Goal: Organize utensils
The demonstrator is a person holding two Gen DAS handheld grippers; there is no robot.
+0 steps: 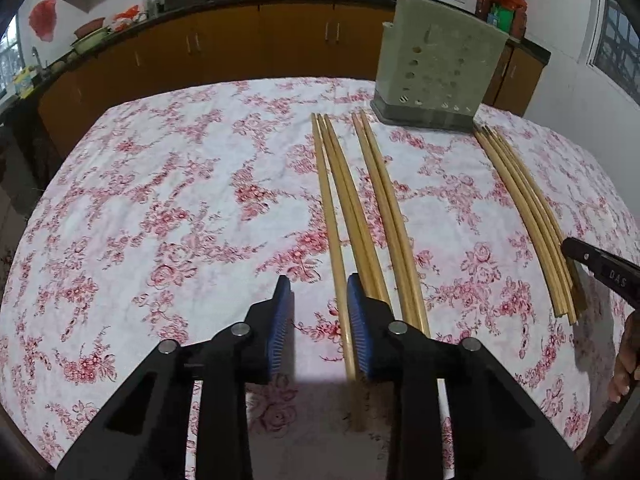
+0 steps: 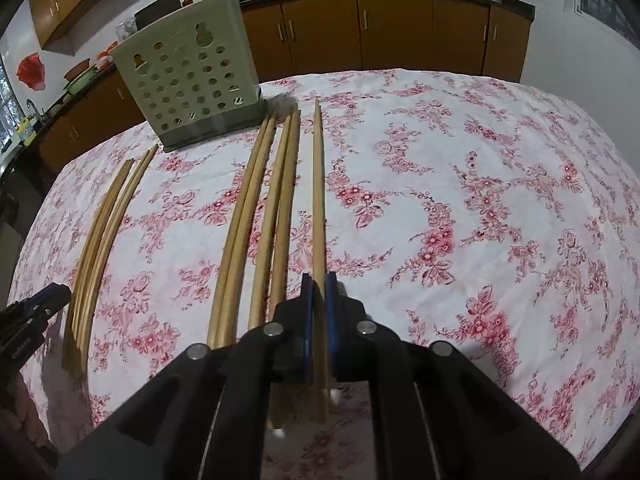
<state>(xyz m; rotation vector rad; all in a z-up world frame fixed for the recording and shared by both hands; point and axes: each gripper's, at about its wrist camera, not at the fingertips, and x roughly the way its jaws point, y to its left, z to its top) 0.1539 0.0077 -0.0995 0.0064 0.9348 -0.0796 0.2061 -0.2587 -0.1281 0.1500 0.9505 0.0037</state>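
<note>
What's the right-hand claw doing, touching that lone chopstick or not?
Touching. The right wrist view shows the right gripper closed on the lone chopstick, a blue pad pressed against each side, no gap visible.

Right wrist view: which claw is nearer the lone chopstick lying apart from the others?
Right. The right claw is shut on the lone chopstick. The left claw sits at the far left edge, beside the bundle of chopsticks.

Chopsticks (image 2: pixel 256 216) lie in lengthwise groups on the bench (image 2: pixel 480 200). A perforated utensil holder (image 2: pixel 188 88) stands upright behind them at the far edge. Kitchen cabinets (image 2: pixel 400 32) run behind the bench.
</note>
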